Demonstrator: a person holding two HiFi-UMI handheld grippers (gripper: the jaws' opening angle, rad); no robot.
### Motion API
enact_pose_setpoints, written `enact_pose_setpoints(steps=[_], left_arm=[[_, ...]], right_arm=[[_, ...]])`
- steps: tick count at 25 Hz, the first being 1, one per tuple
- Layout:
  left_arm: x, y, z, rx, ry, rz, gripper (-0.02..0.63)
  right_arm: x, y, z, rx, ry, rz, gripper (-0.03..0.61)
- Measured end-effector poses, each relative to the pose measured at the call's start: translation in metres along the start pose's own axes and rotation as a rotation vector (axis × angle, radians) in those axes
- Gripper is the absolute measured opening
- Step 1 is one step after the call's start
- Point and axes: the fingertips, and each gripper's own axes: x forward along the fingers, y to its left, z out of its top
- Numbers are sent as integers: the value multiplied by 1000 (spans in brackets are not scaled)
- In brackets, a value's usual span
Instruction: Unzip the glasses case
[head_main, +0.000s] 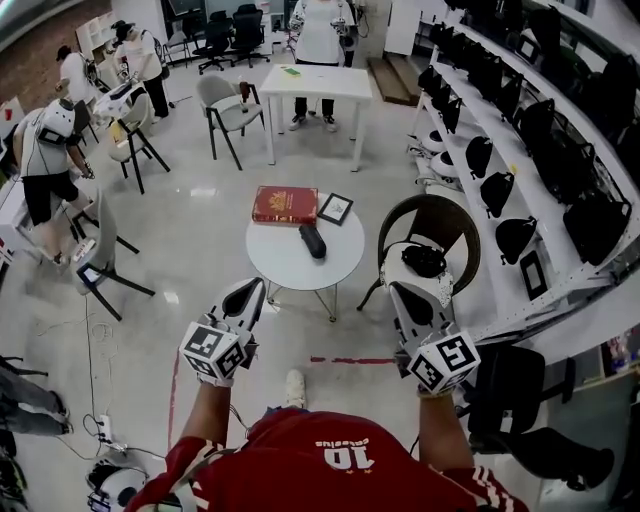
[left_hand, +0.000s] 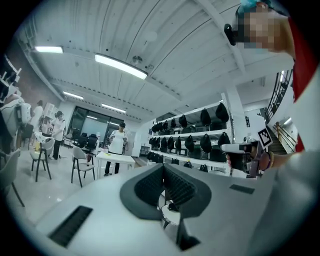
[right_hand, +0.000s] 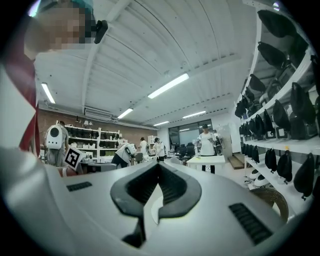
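**A:** So, how far along is the unzipping looking?

**B:** It isn't starting yet, I'm judging. The glasses case (head_main: 313, 241) is lying on the round white table (head_main: 270, 268), near its middle. It is just in front of a red book (head_main: 284, 204) and a small framed picture (head_main: 335, 208), and nothing is touching it.

**A:** And what are the grippers doing?

**B:** Both are hanging well short of the table, pointing level towards it. The left gripper (head_main: 246, 292) is showing its pads pressed together on nothing. The right gripper (head_main: 404, 292) is looking the same in its own view, with its jaws meeting at the tips and nothing between them.

**A:** Is the zip showing?

**B:** Not from this far. The case is reading only as a small dark shape, so I'm not telling whether the zip is shut.

**A:** Then what is remaining?

**B:** Everything, I'm thinking. That means reaching the table, opening the jaws, pinning the case with one gripper, and catching the zip with the other to run it round.
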Motion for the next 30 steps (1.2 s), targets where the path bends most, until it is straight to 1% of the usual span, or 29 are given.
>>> enact_pose_setpoints(steps=[5, 10, 15, 19, 26, 30], left_arm=[[32, 31, 2, -11, 18, -33, 8], [63, 60, 10, 1, 37, -59, 8], [88, 93, -1, 8, 44, -107, 8], [106, 111, -11, -17, 60, -135, 8], [128, 130, -19, -59, 87, -152, 8], [138, 133, -33, -74, 103, -175, 8]], right_arm=[[43, -15, 5, 0, -3, -38, 14], [81, -29, 1, 7, 0, -81, 15], [113, -41, -8, 15, 11, -118, 14], [130, -48, -14, 7, 20, -147, 15], [149, -53, -28, 4, 58, -174, 15], [156, -58, -34, 11, 68, -181, 14]])
